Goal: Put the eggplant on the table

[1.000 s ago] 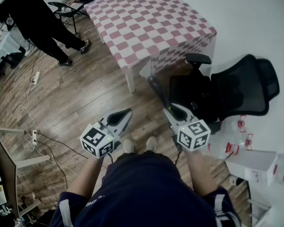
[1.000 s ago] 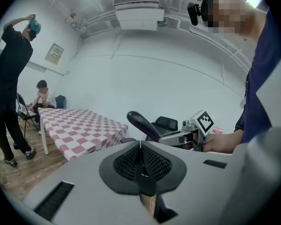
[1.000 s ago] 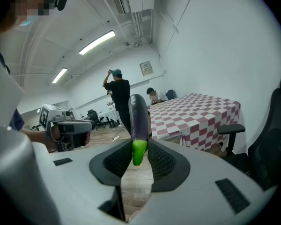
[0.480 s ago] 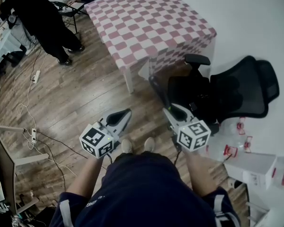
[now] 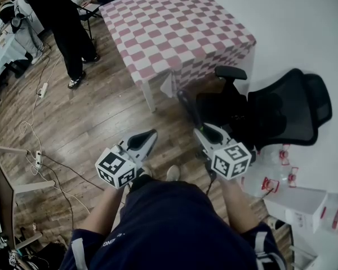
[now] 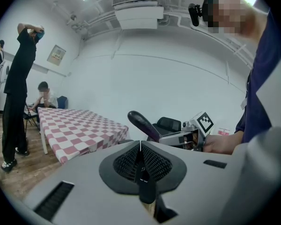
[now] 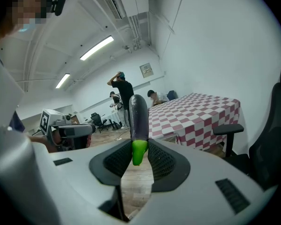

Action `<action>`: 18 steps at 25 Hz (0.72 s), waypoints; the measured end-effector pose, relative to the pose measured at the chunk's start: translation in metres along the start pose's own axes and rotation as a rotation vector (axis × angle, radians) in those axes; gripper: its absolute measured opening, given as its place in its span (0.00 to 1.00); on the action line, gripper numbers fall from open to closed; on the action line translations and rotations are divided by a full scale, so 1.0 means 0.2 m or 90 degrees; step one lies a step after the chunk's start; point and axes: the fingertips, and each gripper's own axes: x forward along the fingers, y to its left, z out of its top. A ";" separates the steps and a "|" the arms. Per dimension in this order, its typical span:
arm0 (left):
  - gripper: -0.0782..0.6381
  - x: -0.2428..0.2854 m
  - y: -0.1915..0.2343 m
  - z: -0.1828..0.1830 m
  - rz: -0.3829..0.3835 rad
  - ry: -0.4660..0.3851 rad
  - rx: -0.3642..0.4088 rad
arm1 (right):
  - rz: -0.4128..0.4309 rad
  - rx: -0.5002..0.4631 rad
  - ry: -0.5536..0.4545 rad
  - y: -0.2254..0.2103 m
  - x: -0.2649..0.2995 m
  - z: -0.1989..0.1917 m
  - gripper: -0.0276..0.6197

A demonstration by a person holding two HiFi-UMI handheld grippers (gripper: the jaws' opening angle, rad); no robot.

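Observation:
A dark purple eggplant (image 7: 138, 118) with a green stem end stands up between the pads of my right gripper (image 7: 140, 149), which is shut on it. In the head view the eggplant (image 5: 187, 107) juts forward from the right gripper (image 5: 200, 131), toward the table (image 5: 174, 27) with its pink-and-white checked cloth. The table (image 7: 196, 111) lies ahead, a step or so away, with nothing on it that I can see. My left gripper (image 5: 152, 134) is held level beside the right one; its jaws (image 6: 140, 146) are shut and hold nothing. From the left gripper view the eggplant (image 6: 143, 124) shows to the right.
A black office chair (image 5: 281, 108) stands right of my path, close to the table's corner. A person in black (image 5: 62, 16) stands at the table's left. Cables (image 5: 39, 151) trail over the wooden floor on the left. White boxes and clear containers (image 5: 281, 179) sit at right.
Both grippers have come a little nearer the table, the eggplant still in the right one. The person in black has stepped further up the picture.

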 end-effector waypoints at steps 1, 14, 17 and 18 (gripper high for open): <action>0.15 0.02 -0.01 0.00 -0.001 0.002 -0.001 | 0.000 0.002 0.002 -0.02 -0.01 0.00 0.22; 0.15 0.25 0.12 0.03 0.004 0.009 -0.009 | 0.007 0.016 0.013 -0.25 0.11 0.04 0.22; 0.15 0.31 0.22 0.04 0.004 0.008 -0.015 | 0.006 0.013 0.019 -0.30 0.20 0.08 0.22; 0.15 0.33 0.26 0.05 0.003 0.008 -0.017 | 0.004 0.013 0.021 -0.32 0.24 0.09 0.22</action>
